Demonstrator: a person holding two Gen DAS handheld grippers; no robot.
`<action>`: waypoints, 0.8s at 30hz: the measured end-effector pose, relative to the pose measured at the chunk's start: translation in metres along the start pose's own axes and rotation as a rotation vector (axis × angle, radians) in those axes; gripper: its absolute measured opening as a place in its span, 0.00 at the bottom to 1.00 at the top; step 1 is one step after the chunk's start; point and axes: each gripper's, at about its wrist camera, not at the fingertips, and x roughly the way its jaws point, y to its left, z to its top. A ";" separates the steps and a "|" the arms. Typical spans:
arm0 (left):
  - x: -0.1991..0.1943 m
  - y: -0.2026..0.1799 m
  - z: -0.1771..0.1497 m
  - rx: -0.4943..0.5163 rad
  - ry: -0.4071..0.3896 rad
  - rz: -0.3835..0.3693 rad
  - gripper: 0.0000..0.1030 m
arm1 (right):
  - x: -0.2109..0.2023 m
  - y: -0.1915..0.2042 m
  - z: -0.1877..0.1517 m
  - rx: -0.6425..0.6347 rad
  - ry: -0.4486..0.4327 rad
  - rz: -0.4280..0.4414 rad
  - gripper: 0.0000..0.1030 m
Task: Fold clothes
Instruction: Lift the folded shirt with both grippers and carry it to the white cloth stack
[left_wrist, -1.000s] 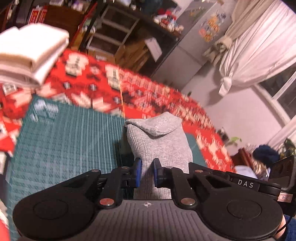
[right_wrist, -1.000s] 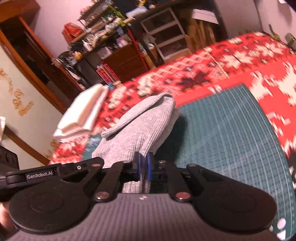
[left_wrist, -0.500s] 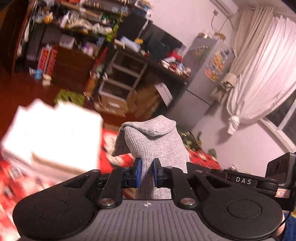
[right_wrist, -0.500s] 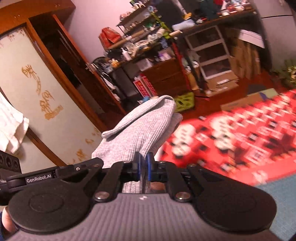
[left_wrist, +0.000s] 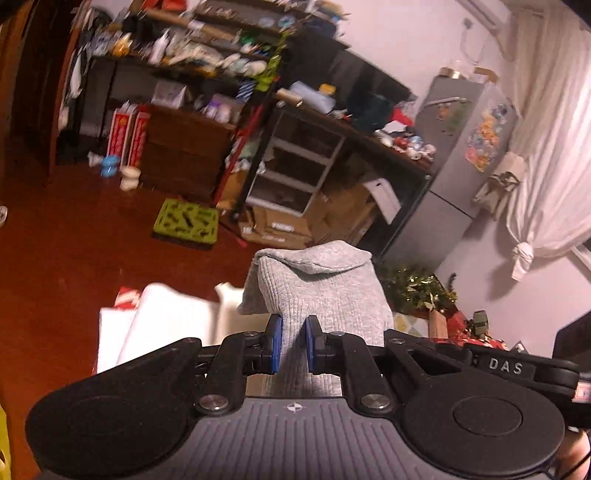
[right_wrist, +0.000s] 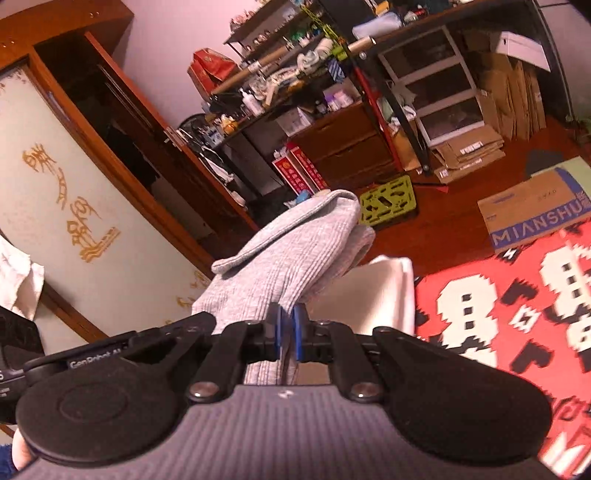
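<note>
The grey garment (left_wrist: 317, 291), already folded into a thick bundle, is held in the air by both tongs at once. The left tongs (left_wrist: 292, 343) are closed on its near edge, and in that view the bundle runs away from them toward 12 o'clock. The right tongs (right_wrist: 287, 332) are also closed on the cloth, almost fully, and there the bundle (right_wrist: 291, 254) leans toward 11 o'clock. So its long axis points forward, away from the person, and both tongs hold the same near end.

The white pile of folded cloth (right_wrist: 373, 291) lies under the bundle, just past the right tongs toward 1 o'clock; in the left view it (left_wrist: 173, 321) is at 10 o'clock and blurred. I judge that the next move is to lower the bundle onto this pile. The red patterned cover (right_wrist: 517, 295) is at 3 o'clock of the right tongs.
</note>
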 end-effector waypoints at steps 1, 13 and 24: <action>0.007 0.007 -0.002 -0.011 0.012 0.007 0.12 | 0.009 -0.005 -0.004 0.010 0.011 -0.006 0.07; 0.013 0.043 -0.017 -0.068 0.033 -0.060 0.41 | 0.042 -0.060 -0.012 0.117 0.045 0.037 0.35; 0.063 0.073 0.034 -0.248 0.089 -0.097 0.48 | 0.099 -0.146 0.043 0.506 0.069 0.115 0.55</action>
